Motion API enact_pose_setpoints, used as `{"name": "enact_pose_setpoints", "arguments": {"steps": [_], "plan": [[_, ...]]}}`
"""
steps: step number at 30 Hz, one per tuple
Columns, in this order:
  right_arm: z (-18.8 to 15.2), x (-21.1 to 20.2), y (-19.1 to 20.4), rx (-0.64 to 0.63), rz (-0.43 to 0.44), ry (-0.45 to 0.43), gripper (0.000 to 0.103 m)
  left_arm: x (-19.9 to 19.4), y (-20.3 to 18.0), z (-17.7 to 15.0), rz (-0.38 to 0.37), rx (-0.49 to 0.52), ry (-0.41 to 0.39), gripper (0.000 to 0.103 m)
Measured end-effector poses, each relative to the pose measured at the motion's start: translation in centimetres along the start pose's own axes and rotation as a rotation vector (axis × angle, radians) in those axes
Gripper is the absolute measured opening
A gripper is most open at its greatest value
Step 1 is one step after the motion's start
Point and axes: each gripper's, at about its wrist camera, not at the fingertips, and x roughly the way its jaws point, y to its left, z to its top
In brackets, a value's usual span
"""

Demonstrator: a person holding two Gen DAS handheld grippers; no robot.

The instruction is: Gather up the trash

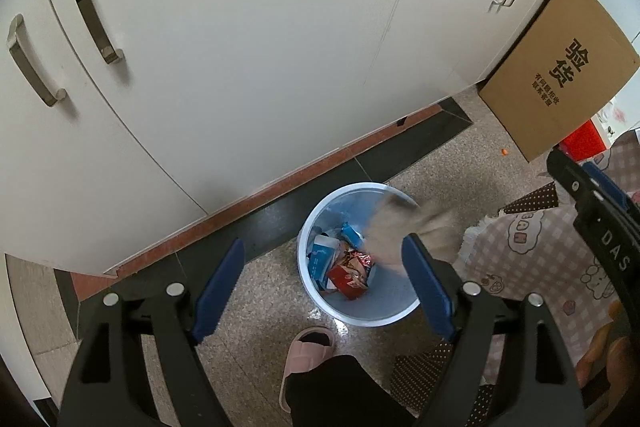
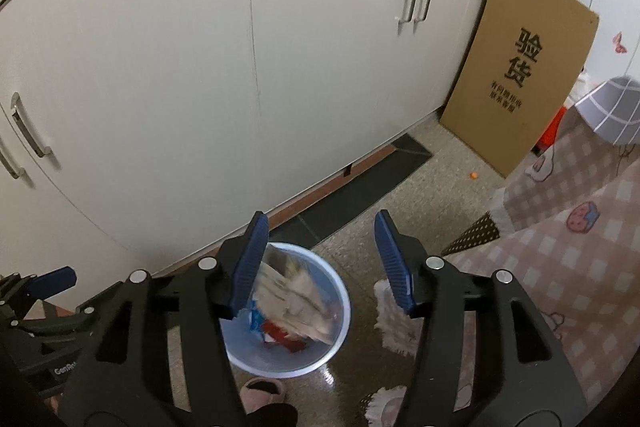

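Note:
A pale blue trash bin [image 1: 384, 315] stands on the speckled floor below both grippers, also in the right wrist view [image 2: 340, 311]. It holds blue, white and red wrappers [image 1: 346, 269]. A blurred beige piece of trash [image 1: 408, 227] is in mid-air over the bin's rim, also in the right wrist view [image 2: 296, 295]. My left gripper [image 1: 322, 285] is open and empty above the bin. My right gripper [image 2: 320, 263] is open and empty above the bin; it also shows at the right edge of the left wrist view [image 1: 592, 199].
White cabinets [image 1: 240, 47] with metal handles run behind the bin. A cardboard sheet [image 2: 520, 83] leans against them at the right. A pink checked cloth [image 2: 580, 247] covers furniture on the right. My pink slipper [image 1: 308, 351] is beside the bin.

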Motion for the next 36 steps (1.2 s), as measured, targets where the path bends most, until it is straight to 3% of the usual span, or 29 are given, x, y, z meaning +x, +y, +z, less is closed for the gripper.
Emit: {"name": "enact_pose_setpoints", "arguments": {"steps": [7,13,25,29,36], "plan": [[-0.4,-2.8,-0.4,0.008,0.021,-0.001,0.058,-2.6,-0.8,-0.1,-0.015,0.022,-0.045,0.079],[0.2,-8.2,-0.2,0.007,0.017,-0.055,0.062,-8.2,-2.4,0.1,-0.05,0.053,-0.139,0.079],[0.5,-26.5,-3.7,0.093,-0.027,-0.312,0.078,-26.4,-7.1,-2.4,-0.07,0.144,-0.494,0.086],[-1.3,-33.3,-6.3,0.143,-0.069,-0.398,0.085,-32.8,-9.3,-4.9,-0.104,0.194,-0.617,0.09],[-5.5,-43.2,-10.2,0.194,-0.152,-0.532,0.091,-40.8,-13.1,-9.8,-0.161,0.269,-0.744,0.092]]}}
